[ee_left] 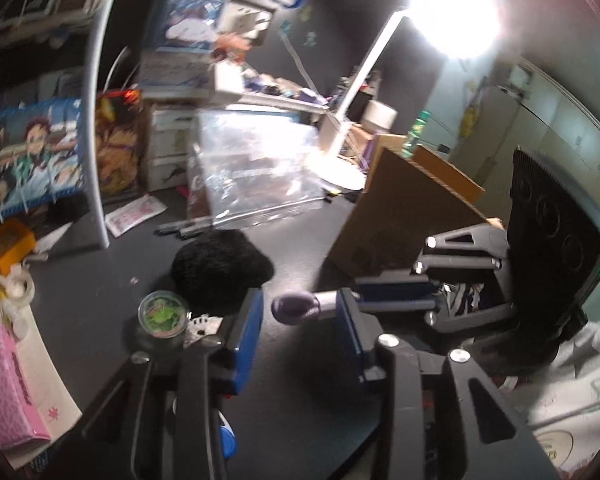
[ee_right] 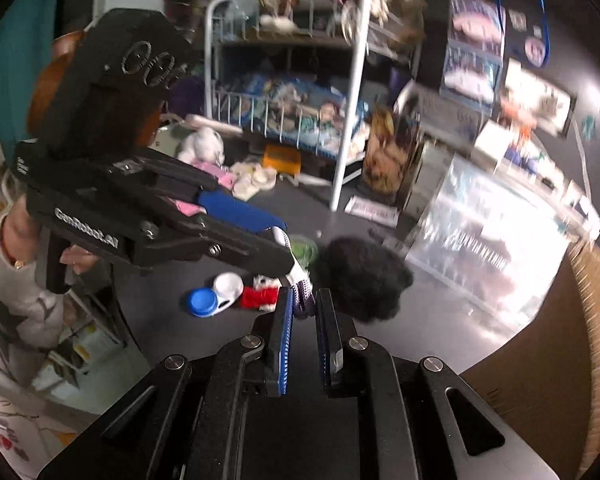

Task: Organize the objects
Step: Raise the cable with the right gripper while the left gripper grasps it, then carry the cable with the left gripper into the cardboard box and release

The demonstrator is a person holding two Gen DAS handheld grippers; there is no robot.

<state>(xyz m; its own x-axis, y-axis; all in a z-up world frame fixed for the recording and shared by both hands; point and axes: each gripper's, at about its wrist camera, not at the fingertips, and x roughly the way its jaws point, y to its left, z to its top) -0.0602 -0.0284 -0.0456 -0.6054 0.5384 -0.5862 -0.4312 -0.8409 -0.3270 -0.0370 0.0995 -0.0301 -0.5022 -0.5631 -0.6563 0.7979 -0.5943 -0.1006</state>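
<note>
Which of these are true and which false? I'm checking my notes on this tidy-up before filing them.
1. The right gripper is shut on a purple item. True.
2. The desk lamp is switched off. False: it shines brightly.
3. The black fluffy object lies on the dark tabletop. True.
4. In the left wrist view, the cardboard box stands left of the black fluffy object. False: it stands to its right.
5. The blue and white case lies inside the cardboard box. False: it lies on the tabletop beside a red fuzzy item.
</note>
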